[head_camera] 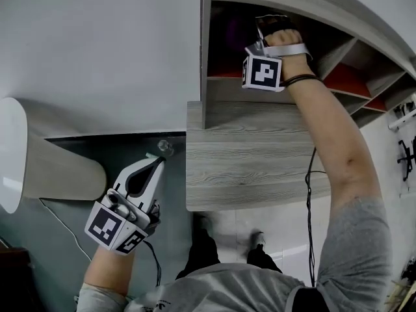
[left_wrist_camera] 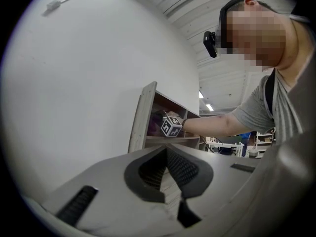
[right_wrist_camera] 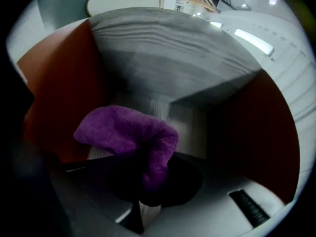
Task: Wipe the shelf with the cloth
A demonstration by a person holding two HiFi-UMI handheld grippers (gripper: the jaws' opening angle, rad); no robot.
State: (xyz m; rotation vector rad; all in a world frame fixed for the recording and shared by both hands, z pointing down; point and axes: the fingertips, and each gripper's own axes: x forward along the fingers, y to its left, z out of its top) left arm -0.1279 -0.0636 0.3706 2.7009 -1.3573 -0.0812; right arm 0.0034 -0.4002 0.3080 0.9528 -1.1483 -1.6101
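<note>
Left gripper (head_camera: pixel 156 165) hangs low, well apart from the shelf (head_camera: pixel 203 57), jaws closed on nothing. Right gripper (head_camera: pixel 270 28) reaches into a compartment, clenching the purple cloth (right_wrist_camera: pixel 126 131) bunched just ahead of its jaws; wiping likely falls to it.

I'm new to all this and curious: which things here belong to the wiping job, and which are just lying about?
In the job: purple cloth; right claw, shut on it; wooden shelf.
Just about: left claw, shut on nothing; white cable; rounded white panel.
</note>
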